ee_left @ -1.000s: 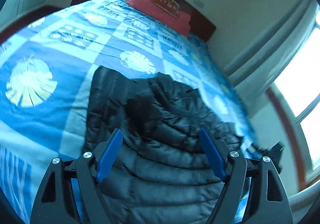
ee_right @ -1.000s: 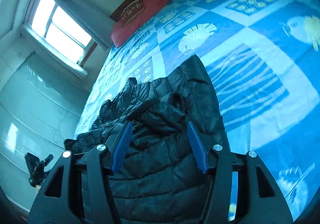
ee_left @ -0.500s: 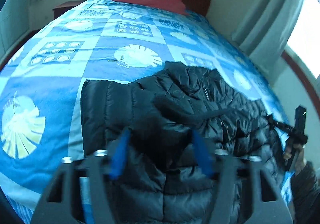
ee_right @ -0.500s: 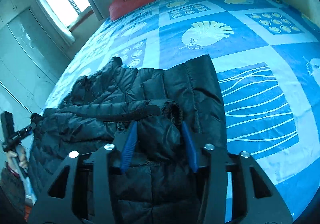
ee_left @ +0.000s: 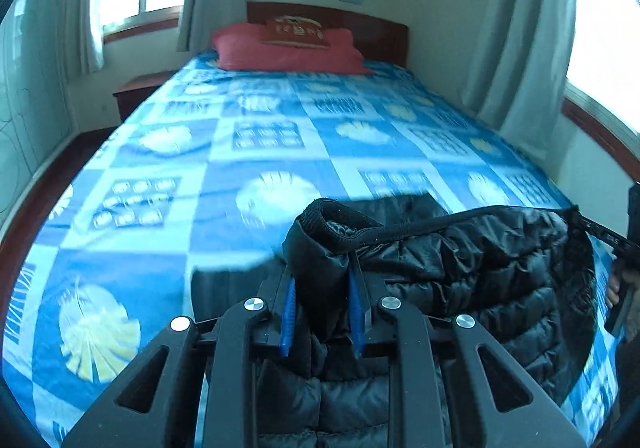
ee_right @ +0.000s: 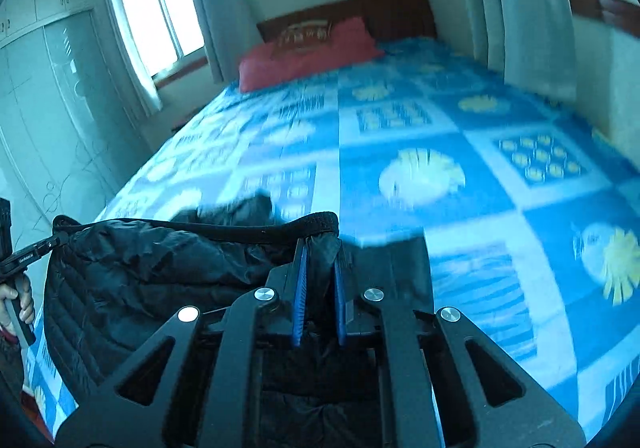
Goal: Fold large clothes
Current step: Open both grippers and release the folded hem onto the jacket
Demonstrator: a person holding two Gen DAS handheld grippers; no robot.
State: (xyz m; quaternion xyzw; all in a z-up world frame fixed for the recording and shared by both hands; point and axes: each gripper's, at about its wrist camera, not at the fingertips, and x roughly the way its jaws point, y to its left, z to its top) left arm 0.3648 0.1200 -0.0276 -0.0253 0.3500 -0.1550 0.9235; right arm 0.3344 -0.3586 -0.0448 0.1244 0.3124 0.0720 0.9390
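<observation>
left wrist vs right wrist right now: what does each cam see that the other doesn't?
Left wrist only: the left gripper, fingers just closed on a fold of the black puffer jacket at its banded edge; a wooden nightstand beside the bed; the right gripper at the right frame edge.

Right wrist only: the right gripper clamped on the jacket's other end; a glass-fronted wardrobe; the left gripper with its hand at the left frame edge.

Both: jacket edge stretched between the grippers, blue patterned bedspread, red pillow, headboard, curtains.
</observation>
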